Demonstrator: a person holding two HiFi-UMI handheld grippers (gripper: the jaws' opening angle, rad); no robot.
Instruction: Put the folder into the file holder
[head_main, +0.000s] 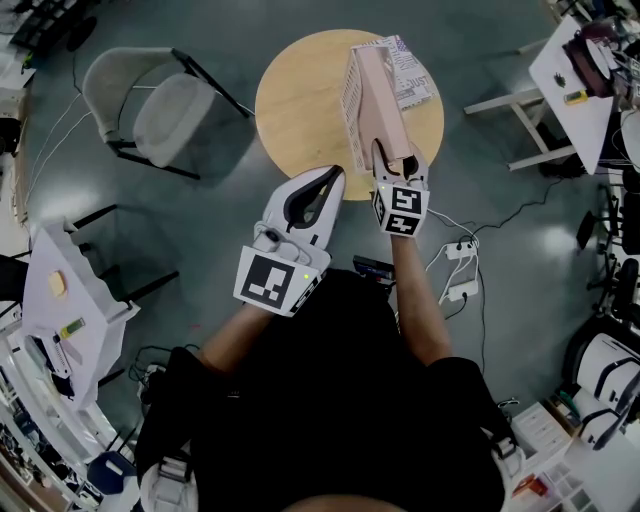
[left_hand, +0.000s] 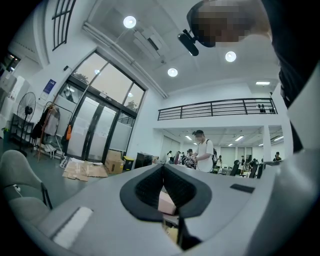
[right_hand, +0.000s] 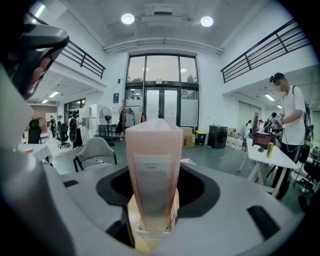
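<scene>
Pink folder (head_main: 380, 95) upright in the holder (head_main: 350, 105), on the right half of the counter (head_main: 300, 110). At the counter's near edge, right hand-held gripper (head_main: 393, 160), spread wide around the folder's near end, gaps on both sides, pads off it. Also at the counter's near edge, nearer its middle, left hand-held gripper (head_main: 337, 172), closed tip to tip, holding nothing.
</scene>
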